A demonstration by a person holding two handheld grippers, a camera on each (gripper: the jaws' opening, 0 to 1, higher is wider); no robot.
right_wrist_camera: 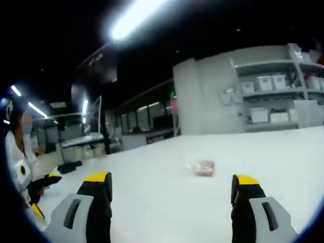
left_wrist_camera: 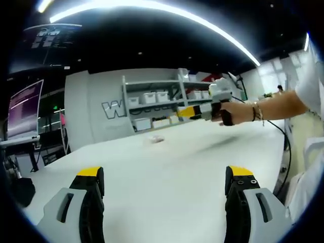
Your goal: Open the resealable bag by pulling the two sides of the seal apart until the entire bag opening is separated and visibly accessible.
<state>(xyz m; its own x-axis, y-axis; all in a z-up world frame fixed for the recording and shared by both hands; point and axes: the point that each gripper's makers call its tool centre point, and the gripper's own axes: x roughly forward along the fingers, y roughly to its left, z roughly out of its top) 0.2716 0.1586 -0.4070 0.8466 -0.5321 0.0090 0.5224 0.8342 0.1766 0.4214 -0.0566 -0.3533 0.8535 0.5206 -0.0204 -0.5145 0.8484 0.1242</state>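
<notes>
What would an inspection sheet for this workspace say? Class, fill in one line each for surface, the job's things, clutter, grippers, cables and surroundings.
Surface: white table, broad and mostly bare.
Job's things: small bag lying flat far out on the table, reddish contents, too blurred to judge the seal; seen also in the left gripper view.
Clutter: nothing seen on the table besides the bag.
Grippers: left gripper open, held above the table; right gripper open, aimed toward the bag; neither touches it. In the left gripper view the right gripper is held in a hand.
Cables: dark cable running down from the hand.
Surroundings: shelving with white bins, monitor, ceiling light strips.
</notes>
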